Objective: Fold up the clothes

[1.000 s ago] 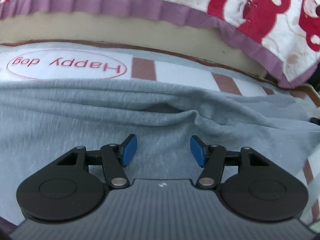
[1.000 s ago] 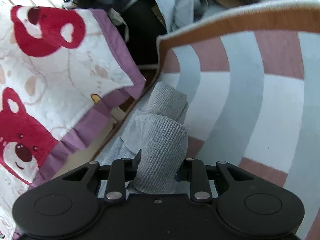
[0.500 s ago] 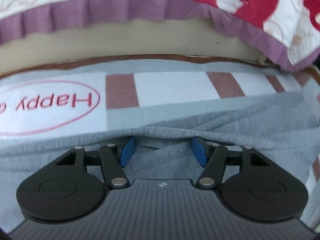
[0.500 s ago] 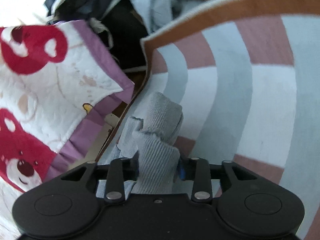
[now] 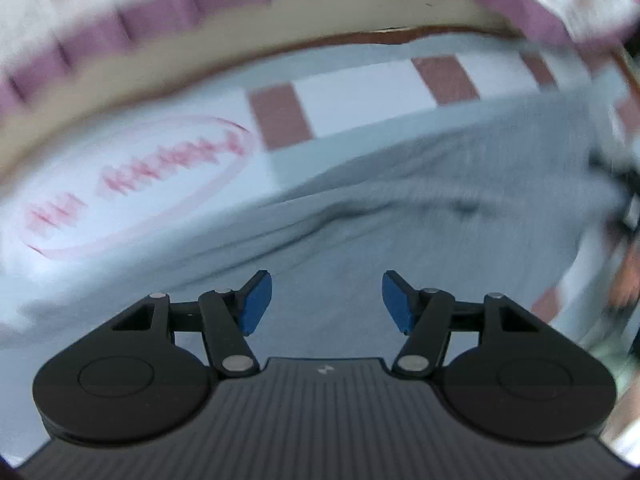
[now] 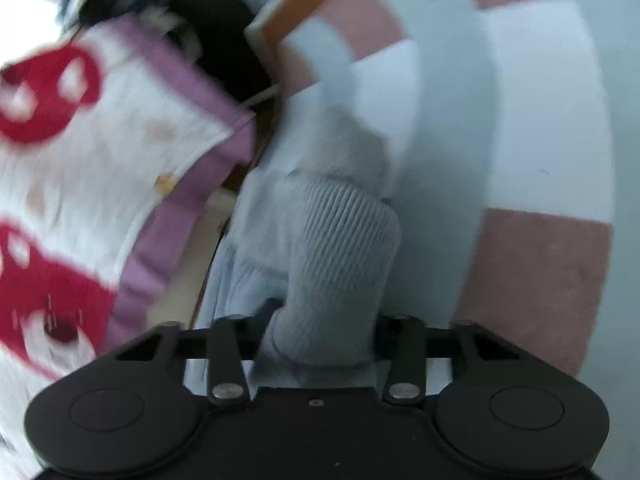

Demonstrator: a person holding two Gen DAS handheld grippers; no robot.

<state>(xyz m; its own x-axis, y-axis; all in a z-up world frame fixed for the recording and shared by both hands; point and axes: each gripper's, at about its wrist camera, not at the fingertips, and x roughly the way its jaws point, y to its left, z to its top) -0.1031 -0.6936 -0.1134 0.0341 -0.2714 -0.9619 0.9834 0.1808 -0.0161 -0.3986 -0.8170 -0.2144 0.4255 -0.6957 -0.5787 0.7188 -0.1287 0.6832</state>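
1. The left gripper (image 5: pixel 327 304) hangs above the soft grey knit garment (image 5: pixel 420 216), blue pads (image 5: pixel 256 304) spread, nothing between them.
2. The right gripper (image 6: pixel 320 330) has the garment's ribbed grey cuff (image 6: pixel 340 264) between its closing jaws.
3. The garment lies on a pink, white and pale-blue checked rug (image 6: pixel 540 128).
4. A white quilt with red bears and a purple frill (image 6: pixel 120 152) borders the rug.
5. No containers are visible.
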